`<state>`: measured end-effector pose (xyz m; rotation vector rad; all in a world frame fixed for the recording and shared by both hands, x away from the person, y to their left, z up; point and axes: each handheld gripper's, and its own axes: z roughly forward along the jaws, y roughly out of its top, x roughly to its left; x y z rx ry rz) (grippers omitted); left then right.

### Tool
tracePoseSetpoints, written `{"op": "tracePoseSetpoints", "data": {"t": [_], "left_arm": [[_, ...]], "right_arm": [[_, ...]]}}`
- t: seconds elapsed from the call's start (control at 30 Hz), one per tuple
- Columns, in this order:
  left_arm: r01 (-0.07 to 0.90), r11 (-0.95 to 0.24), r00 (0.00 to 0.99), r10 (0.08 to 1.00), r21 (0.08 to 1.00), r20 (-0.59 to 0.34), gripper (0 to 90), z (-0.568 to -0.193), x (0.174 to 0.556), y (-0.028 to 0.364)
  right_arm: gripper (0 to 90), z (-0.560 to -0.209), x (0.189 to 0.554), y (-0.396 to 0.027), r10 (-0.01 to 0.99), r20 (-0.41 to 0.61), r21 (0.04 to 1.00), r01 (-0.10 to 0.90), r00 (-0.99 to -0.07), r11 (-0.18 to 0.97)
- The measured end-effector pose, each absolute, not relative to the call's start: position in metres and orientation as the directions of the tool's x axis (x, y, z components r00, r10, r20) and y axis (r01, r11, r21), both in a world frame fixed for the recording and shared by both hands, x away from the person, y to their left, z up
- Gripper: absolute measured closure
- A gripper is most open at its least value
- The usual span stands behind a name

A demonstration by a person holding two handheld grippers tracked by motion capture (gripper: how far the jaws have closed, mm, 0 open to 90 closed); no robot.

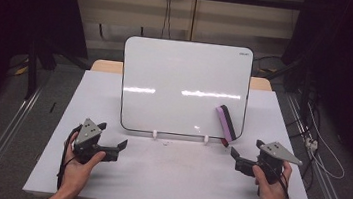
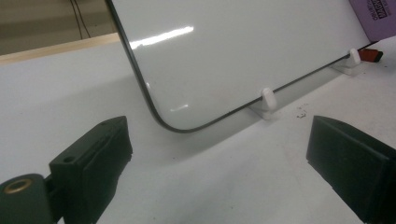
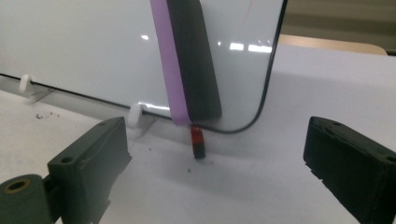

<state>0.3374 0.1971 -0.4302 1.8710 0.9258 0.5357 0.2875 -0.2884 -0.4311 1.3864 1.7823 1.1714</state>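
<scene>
Lab: loose cables (image 1: pixel 318 141) (dark surrounds), aluminium rails (image 1: pixel 1 140).

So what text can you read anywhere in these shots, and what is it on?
Whiteboard, top right corner: a small brand mark, too small to read.
Purple eraser, in the left gripper view: dark print cut off by the frame edge, not legible.
Nothing else carries text.

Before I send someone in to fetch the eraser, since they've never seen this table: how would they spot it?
Find the whiteboard propped upright at the back of the white table. The eraser clings to its face near the lower right corner, tilted. It is a long block with a purple back and black felt, unlike the small red-and-black piece on the table just beneath it.
</scene>
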Motion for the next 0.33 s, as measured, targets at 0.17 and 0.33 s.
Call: {"op": "tracePoseSetpoints", "data": {"t": [0.17,0.33], "left_arm": [[0.377,-0.268,0.614,0.789,0.887,-0.023,6.4,-0.4330,0.3345,0.1987],[0.382,-0.257,0.605,0.795,0.888,-0.031,6.3,-0.4328,0.3341,0.2011]], "right_arm": [[6.8,-0.4368,0.2828,-0.2915,0.960,0.074,0.899,0.434,-0.269,0.052],[6.7,-0.4368,0.2833,-0.2913,0.960,0.082,0.900,0.434,-0.267,0.044]]}}
